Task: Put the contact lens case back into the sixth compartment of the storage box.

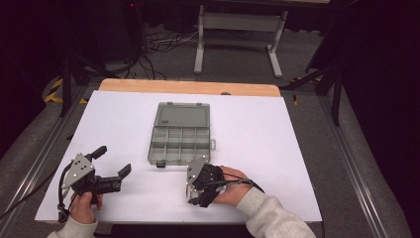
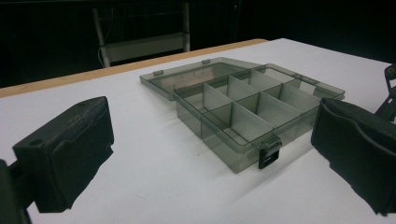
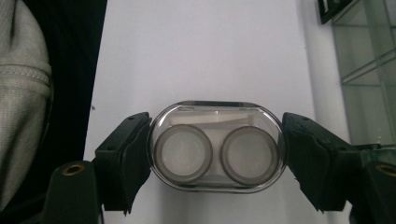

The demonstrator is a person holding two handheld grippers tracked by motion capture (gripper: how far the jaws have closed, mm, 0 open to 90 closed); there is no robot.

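A clear oval contact lens case (image 3: pixel 217 146) with two round wells sits between the jaws of my right gripper (image 3: pixel 217 154), which is shut on its two ends just above the white table. That right gripper (image 1: pixel 200 191) points down near the table's front edge, just in front of the smoky grey compartment box (image 1: pixel 179 134). The box (image 2: pixel 247 109) lies open with its lid flat behind it and its divided cells bare. My left gripper (image 1: pixel 113 161) rests at the front left with its jaws wide apart and nothing between them (image 2: pixel 205 154).
The white table sheet (image 1: pixel 257 129) covers a wooden top. A sleeve (image 3: pixel 21 93) hangs at the left of the right gripper view. Beyond the table's far edge stand a metal frame (image 1: pixel 237 29) and cables on the floor.
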